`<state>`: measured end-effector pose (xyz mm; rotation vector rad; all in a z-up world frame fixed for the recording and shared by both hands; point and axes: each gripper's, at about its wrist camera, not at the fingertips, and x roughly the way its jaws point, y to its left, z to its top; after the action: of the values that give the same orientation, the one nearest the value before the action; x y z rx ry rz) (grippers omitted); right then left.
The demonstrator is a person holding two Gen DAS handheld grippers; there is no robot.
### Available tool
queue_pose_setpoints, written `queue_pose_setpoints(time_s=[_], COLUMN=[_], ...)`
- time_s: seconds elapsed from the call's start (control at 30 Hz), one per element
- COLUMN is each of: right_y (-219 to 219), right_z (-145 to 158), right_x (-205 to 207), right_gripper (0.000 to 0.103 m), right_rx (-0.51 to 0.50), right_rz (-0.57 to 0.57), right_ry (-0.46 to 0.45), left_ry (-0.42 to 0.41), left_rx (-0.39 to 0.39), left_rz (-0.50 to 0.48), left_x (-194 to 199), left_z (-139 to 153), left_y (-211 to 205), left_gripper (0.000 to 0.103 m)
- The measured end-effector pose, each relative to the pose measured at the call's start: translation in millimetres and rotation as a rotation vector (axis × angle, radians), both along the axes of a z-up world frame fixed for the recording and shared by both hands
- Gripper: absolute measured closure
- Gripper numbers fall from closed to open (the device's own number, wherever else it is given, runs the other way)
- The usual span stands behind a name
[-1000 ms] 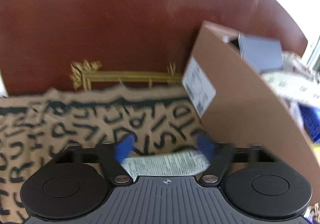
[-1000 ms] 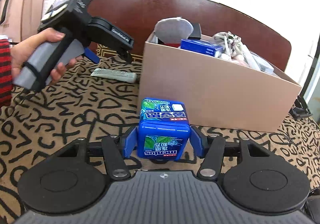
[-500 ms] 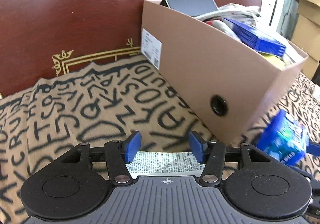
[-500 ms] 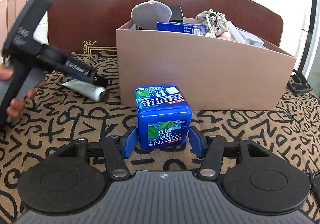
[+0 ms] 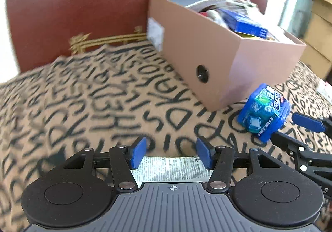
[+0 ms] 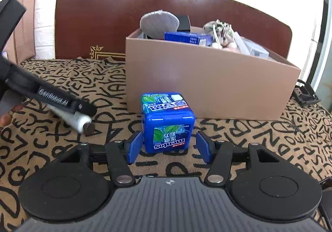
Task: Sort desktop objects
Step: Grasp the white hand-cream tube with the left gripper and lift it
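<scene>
left gripper (image 5: 170, 154): jaws opening, white tube (image 5: 172, 168) lying between them low by the body. Pads look apart from it, contact not clear.
tube: seen from the right wrist it lies on the cloth (image 6: 62, 78) under the left gripper (image 6: 62, 105), dark cap end (image 6: 88, 127) sticking out toward the tin. Long axis runs along the left gripper's reach, cap end forward.
tube to box: box (image 5: 207, 61) sits ahead and to the right of the left gripper, well apart from the tube.
tin (image 6: 168, 122): blue mint tin, upright on the cloth, just in front of the box's near wall (image 6: 207, 86).
right gripper (image 6: 169, 145): spread, one pad each side of the tin's lower half, narrow gap showing both sides. Not pinching.
tin from right gripper: dead ahead, centred between the jaws; right hand is clearly the nearer one. Left wrist view shows the tin (image 5: 263, 111) off to its right with the right gripper's fingers (image 5: 307, 123) flanking it.
key relation: tin is squat, no real long axis, flat sides face the pads. Likely next is closing, then lifting up and forward over the box rim.
box state: already well filled, so the drop spot looks tight.
</scene>
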<state>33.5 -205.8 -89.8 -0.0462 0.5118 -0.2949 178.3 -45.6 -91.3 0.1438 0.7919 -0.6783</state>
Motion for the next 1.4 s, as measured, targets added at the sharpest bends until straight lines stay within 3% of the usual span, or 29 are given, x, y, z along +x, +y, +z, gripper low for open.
queue_pose_setpoints(time_s=[0.07,0.23,0.33,0.43,0.53,0.63,0.73,0.87,0.93,1.0,1.13,1.23,1.4], right_y=[-0.3,1.5,1.4,-1.3,-6.1,-8.0,-11.6,-12.2,-12.7,-13.9,-18.0,-24.4,-30.2], right_z=[1.0,3.7,5.9,7.6,6.7,7.0,5.3,3.4,3.0,3.5,6.0,8.2,8.4], right_x=[-2.9,-9.1,-12.0,-15.4,-15.6,-18.4,-19.8,-21.7,-22.0,-22.4,-26.2,-31.1,-32.0], right_gripper=[0.041,0.041,0.040,0.038,0.038,0.037,0.037,0.037,0.036,0.036,0.035,0.033,0.032], right_rx=[-0.005,-0.019,-0.027,-0.037,-0.020,-0.007,0.001,0.005,0.007,0.013,0.020,0.021,0.029], right_rz=[0.003,0.019,0.035,0.039,0.035,0.031,0.018,0.015,0.015,0.010,-0.003,-0.019,-0.015], right_ry=[-0.007,-0.022,-0.029,-0.041,-0.040,-0.048,-0.047,-0.045,-0.044,-0.048,-0.064,-0.078,-0.078], left_ry=[0.039,0.133,0.135,0.124,0.168,0.218,0.266,0.348,0.369,0.359,0.240,0.171,0.174], left_rx=[-0.019,-0.162,-0.204,-0.174,-0.126,-0.127,-0.131,-0.219,-0.188,-0.099,0.131,0.178,0.129], left_rz=[0.108,0.295,0.398,0.386,0.285,0.152,0.213,0.457,0.550,0.596,0.559,0.514,0.497], left_x=[-5.8,-22.0,-37.7,-42.3,-42.5,-50.6,-47.7,-29.3,-20.6,-13.1,-14.7,-29.0,-40.5], left_z=[3.9,10.6,17.6,23.8,20.4,15.6,9.8,9.1,10.9,15.2,11.3,9.5,15.0], left_y=[4.9,20.6,31.9,34.6,26.8,16.1,10.2,13.2,6.7,-6.7,-34.4,-31.4,1.4], left_gripper=[0.014,0.012,0.012,0.011,0.015,0.014,0.014,0.012,0.012,0.012,0.014,0.028,0.070])
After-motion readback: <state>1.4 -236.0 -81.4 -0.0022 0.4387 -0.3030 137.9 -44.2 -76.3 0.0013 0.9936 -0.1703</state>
